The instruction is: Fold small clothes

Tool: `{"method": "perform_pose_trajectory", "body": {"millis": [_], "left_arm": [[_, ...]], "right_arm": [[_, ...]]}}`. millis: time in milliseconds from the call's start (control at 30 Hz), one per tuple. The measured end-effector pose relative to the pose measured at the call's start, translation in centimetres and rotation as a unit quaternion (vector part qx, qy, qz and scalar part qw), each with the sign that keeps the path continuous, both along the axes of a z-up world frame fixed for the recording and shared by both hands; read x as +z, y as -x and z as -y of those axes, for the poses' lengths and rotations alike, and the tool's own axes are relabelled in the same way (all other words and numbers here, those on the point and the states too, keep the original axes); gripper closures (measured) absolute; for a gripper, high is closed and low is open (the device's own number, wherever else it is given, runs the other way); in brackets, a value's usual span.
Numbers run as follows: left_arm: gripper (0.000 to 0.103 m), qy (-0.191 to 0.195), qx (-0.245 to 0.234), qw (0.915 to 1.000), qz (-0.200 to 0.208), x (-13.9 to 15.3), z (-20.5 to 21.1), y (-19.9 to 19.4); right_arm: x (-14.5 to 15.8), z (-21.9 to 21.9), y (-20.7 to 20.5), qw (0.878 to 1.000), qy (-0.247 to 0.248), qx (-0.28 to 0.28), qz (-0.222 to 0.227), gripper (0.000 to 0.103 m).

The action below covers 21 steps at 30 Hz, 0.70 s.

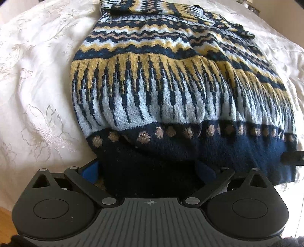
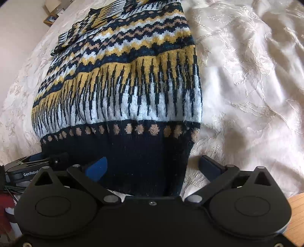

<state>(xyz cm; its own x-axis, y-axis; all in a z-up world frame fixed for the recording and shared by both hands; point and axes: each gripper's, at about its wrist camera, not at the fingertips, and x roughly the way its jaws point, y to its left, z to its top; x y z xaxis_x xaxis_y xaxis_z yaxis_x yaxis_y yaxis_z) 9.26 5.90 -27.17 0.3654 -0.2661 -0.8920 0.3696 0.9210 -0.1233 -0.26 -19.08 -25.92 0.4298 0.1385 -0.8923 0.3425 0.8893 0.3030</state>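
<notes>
A knitted sweater (image 1: 152, 95) in navy, mustard and pale blue bands lies on a white bedspread, its sleeves folded in over the far part. Its plain navy hem (image 1: 148, 171) rests between the wide-apart fingers of my left gripper (image 1: 148, 169), and the blue pads (image 1: 89, 171) stand clear of it. In the right wrist view the same sweater (image 2: 123, 85) has its near right hem corner (image 2: 152, 171) between the spread fingers of my right gripper (image 2: 153, 167), with the pads not pressing. The left gripper (image 2: 28, 169) shows at that view's left edge.
The embroidered white bedspread (image 1: 38, 114) surrounds the sweater (image 2: 247, 95). Wooden floor shows past the bed's near edge (image 2: 296, 209). A small wooden piece of furniture (image 2: 50, 18) stands beyond the far left of the bed.
</notes>
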Motion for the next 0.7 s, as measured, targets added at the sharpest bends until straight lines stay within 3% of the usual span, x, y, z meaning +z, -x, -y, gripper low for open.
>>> {"method": "perform_pose_trajectory", "body": {"millis": [700], "left_arm": [[0.002, 0.009, -0.005, 0.9999, 0.008, 0.0, -0.4, 0.3]], "right_arm": [[-0.1, -0.5, 1.6, 0.999, 0.018, 0.0, 0.048, 0.0]]}}
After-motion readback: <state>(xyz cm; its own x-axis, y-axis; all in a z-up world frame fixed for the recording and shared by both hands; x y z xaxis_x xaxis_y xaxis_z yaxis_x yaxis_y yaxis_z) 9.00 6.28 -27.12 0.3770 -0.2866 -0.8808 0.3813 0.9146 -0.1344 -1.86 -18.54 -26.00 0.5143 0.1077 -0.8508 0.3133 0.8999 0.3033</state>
